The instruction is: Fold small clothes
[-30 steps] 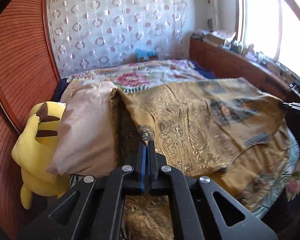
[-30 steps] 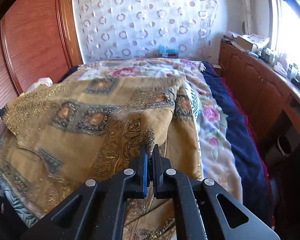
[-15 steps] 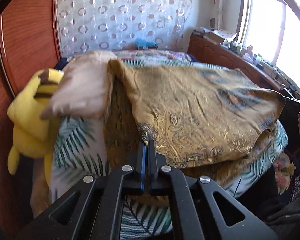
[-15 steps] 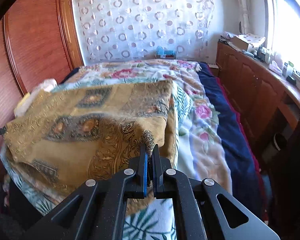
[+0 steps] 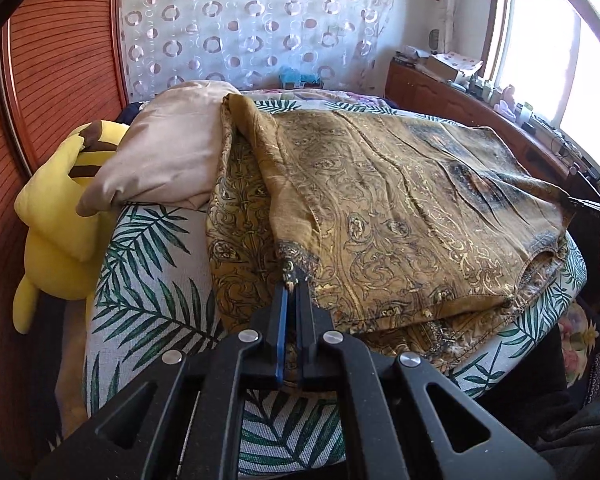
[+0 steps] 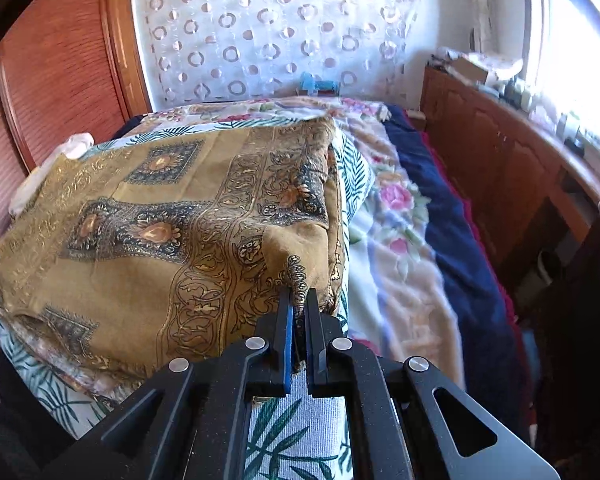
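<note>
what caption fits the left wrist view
Left tool pinching a corner of the golden patterned cloth folded over the bed.

A yellow plush toy [image 5: 56,216] slumps at the left against the reddish wooden headboard [image 5: 56,64], touching a beige pillow [image 5: 168,152]. A palm-leaf print sheet [image 5: 148,280] covers the near bed; a floral quilt [image 6: 396,216] lies right. A circle-patterned curtain [image 6: 268,28] hangs far behind, with a wooden cabinet [image 6: 500,168] under the window.
</note>
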`<state>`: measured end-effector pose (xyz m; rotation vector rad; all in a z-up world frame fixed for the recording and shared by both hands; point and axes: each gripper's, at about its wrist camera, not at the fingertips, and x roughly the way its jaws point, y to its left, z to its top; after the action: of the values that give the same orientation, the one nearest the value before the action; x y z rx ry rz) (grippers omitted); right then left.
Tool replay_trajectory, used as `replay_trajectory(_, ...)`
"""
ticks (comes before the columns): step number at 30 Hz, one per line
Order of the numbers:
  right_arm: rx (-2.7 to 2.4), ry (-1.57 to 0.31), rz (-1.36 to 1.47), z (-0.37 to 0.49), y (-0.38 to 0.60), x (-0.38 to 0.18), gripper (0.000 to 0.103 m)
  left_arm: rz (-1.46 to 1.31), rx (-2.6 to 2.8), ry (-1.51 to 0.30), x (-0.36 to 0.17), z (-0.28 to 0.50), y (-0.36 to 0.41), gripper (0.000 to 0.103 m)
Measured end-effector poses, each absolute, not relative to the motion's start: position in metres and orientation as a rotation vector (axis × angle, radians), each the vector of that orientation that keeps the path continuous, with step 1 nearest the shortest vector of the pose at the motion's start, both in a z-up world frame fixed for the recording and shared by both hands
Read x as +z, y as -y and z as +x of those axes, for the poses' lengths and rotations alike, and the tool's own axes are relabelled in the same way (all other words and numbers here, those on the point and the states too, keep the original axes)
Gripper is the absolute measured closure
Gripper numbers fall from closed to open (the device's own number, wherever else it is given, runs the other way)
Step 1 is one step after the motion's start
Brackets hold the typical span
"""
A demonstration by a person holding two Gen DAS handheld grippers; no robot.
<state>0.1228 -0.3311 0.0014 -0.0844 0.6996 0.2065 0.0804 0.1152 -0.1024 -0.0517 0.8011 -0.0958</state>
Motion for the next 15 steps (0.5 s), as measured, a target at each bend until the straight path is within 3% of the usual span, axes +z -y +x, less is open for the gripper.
replay_trajectory(4,0.207,-0.672,-0.102,0.113,0.328,0.004,0.1,-0.052,-0.09,-0.789,-0.099,0.078,-0.115,0.1)
replay_trajectory(6,0.206,-0.653,-0.107,0.109,0.326,0.008,0.1,-0.044,-0.087,-0.778,-0.096,0.076,-0.114,0.092)
replay_trajectory(10,0.193,-0.628,-0.11,0.102,0.326,0.012,0.1,-0.038,-0.053,-0.763,-0.092,0.074,-0.115,0.054)
replay_trajectory(12,0.182,-0.614,-0.119,0.096,0.324,0.015,0.1,-0.046,-0.052,-0.754,-0.091,0.073,-0.117,0.051)
replay_trajectory(15,0.174,-0.595,-0.1,0.088,0.325,0.021,0.095,-0.06,-0.037,-0.757,-0.093,0.074,-0.121,0.029)
